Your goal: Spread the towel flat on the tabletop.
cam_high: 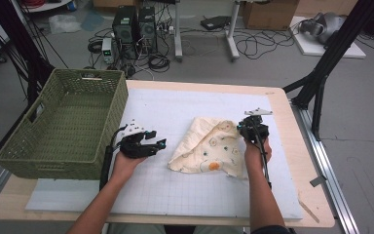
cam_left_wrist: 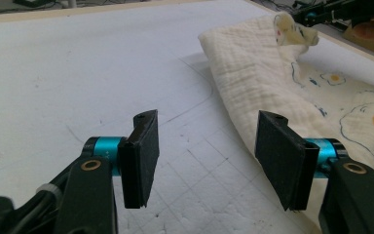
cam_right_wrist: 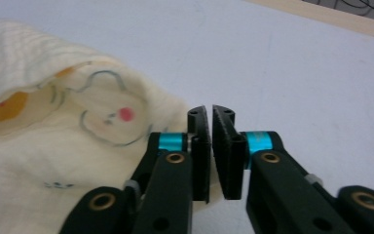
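Right gripper jaws nearly closed, slim gap, nothing between; cloth mid-mat, corner just left. Left gripper wide, empty, beside cloth edge. Judgement: pinch corners squarely (folding likely), lift level, avoid dragging.

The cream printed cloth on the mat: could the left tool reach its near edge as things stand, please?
Probably yes: the left tool stands open beside the cream cloth, with only bare white mat between them.
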A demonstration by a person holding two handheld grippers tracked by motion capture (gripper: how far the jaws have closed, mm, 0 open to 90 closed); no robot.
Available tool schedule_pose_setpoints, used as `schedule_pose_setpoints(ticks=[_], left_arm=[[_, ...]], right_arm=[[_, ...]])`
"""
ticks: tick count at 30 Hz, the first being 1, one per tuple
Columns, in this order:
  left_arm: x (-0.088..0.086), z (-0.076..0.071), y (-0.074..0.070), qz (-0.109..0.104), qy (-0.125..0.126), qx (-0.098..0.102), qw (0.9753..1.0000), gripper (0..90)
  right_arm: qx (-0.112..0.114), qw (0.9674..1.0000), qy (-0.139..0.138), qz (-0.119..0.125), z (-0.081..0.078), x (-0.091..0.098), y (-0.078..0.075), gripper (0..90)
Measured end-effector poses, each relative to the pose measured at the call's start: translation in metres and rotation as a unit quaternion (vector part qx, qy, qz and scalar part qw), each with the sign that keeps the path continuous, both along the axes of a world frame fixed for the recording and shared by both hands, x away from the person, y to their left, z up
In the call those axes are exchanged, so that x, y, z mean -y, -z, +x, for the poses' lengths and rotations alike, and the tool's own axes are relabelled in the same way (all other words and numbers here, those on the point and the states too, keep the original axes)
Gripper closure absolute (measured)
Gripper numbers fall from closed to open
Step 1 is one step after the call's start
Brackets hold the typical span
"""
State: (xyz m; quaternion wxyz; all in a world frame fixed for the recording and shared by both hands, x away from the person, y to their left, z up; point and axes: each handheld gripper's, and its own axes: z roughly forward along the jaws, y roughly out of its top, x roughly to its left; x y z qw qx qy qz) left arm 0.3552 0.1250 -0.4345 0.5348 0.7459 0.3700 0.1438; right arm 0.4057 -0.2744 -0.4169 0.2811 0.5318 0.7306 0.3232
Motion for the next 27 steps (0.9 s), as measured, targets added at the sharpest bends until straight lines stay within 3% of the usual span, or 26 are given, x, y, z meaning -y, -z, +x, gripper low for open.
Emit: schedule_pose_setpoints(ticks=[6, 11, 13, 20, 24, 27], left_arm=[[-0.001, -0.001, 0.0, 0.002, 0.001, 0.0, 1.0, 42.3], [0.0, -0.001, 0.0, 0.001, 0.0, 0.0, 1.0, 42.4], [-0.001, -0.001, -0.001, 0.0, 0.0, 0.002, 1.0, 42.4], [-0.005, -0.001, -0.003, -0.008, -0.009, 0.007, 0.9999, 41.7], [-0.007, 0.0, -0.003, -0.012, -0.014, 0.007, 0.9998, 41.3], [-0.009, 0.0, -0.003, -0.011, -0.015, 0.006, 0.9998, 41.0]], right_arm=[[0.047, 0.998, -0.013, 0.041, -0.015, 0.008, -0.017, 60.6], [0.054, 0.9951, -0.049, 0.067, -0.032, 0.008, -0.027, 48.0], [0.065, 0.9925, -0.066, 0.08, -0.042, 0.005, -0.026, 46.7], [0.038, 0.9875, -0.131, 0.079, -0.069, -0.012, -0.006, 45.8], [0.009, 0.9811, -0.179, 0.074, -0.08, -0.026, 0.005, 43.9], [-0.005, 0.9739, -0.215, 0.074, -0.087, -0.039, 0.014, 43.8]])
